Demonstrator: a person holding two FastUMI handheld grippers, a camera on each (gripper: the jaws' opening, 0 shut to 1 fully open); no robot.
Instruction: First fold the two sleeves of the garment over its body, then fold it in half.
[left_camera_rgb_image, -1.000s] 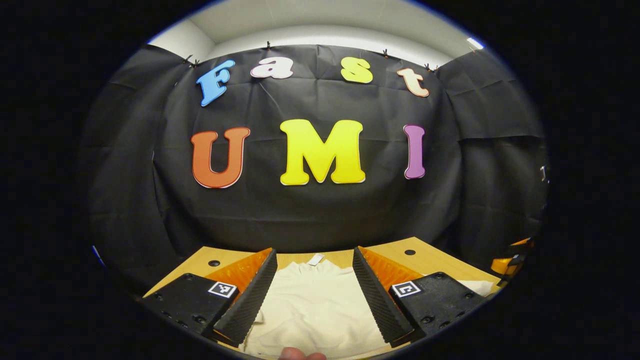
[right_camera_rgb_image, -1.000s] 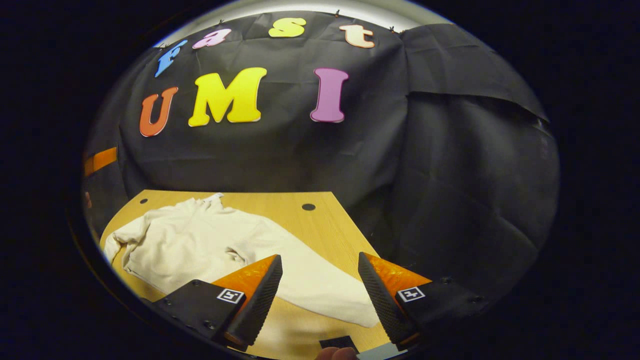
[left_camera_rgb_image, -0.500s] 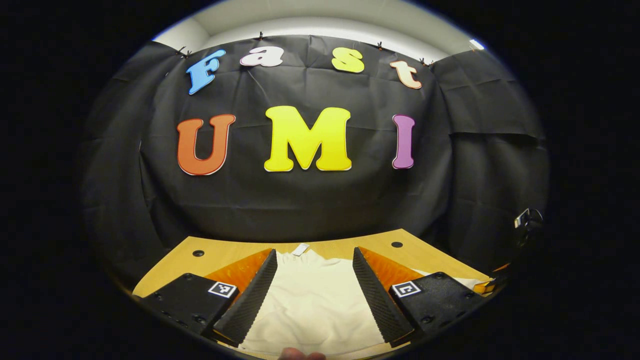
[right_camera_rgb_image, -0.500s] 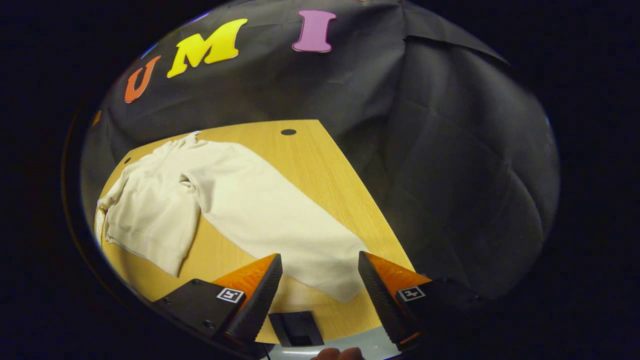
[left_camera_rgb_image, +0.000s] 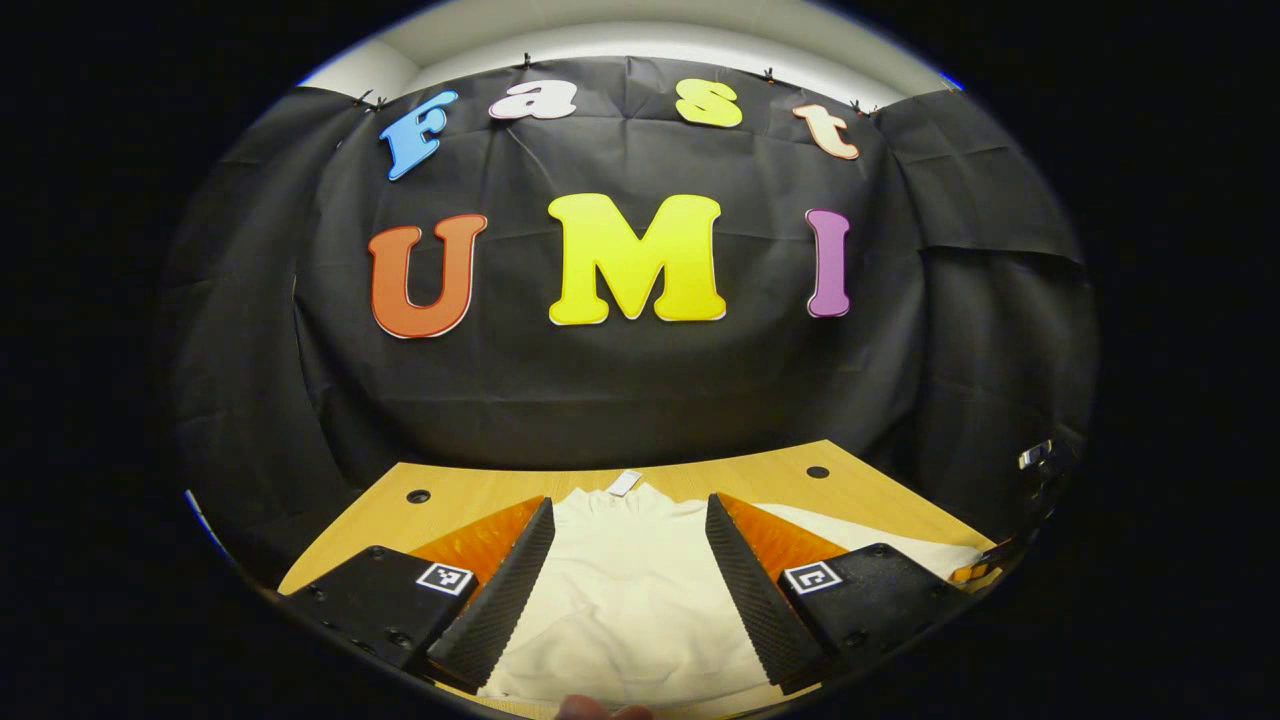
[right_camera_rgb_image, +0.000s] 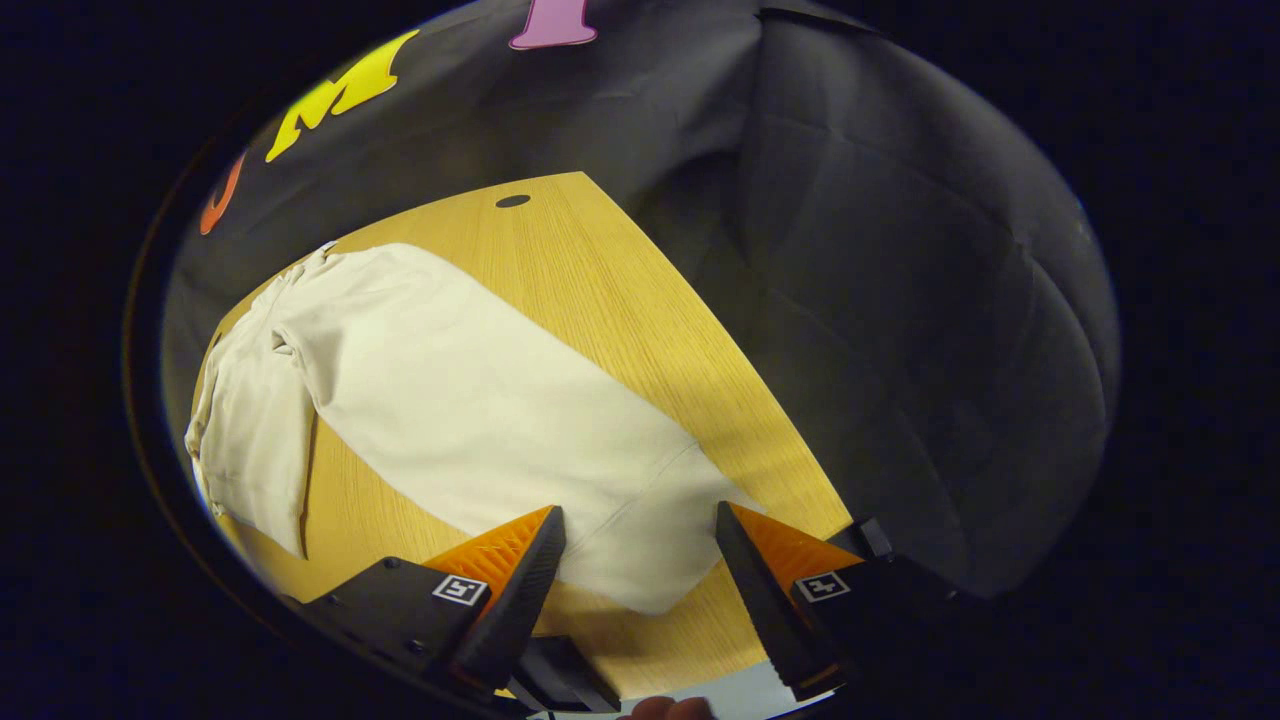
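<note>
1. The right gripper (right_camera_rgb_image: 630, 565) has dipped down and in: the sleeve's (right_camera_rgb_image: 480, 410) cuff, which lay ahead of it a second ago, now sits between its spread fingers, nothing pinched.
2. Left gripper view: the left gripper (left_camera_rgb_image: 625, 580) hovers with fingers spread wide over the shirt's (left_camera_rgb_image: 625, 590) body on the wooden table (left_camera_rgb_image: 470, 495); a small tag (left_camera_rgb_image: 624, 483) shows at the collar.
3. Right gripper view: the sleeve stretches flat across the table (right_camera_rgb_image: 620, 300), cuff near the table's front edge.

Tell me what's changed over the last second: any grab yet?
No grab. The right gripper has tipped down and closed in on the sleeve, whose cuff end now lies between its open fingers. The left gripper stays open above the shirt body; sleeve unfolded on the table.
</note>
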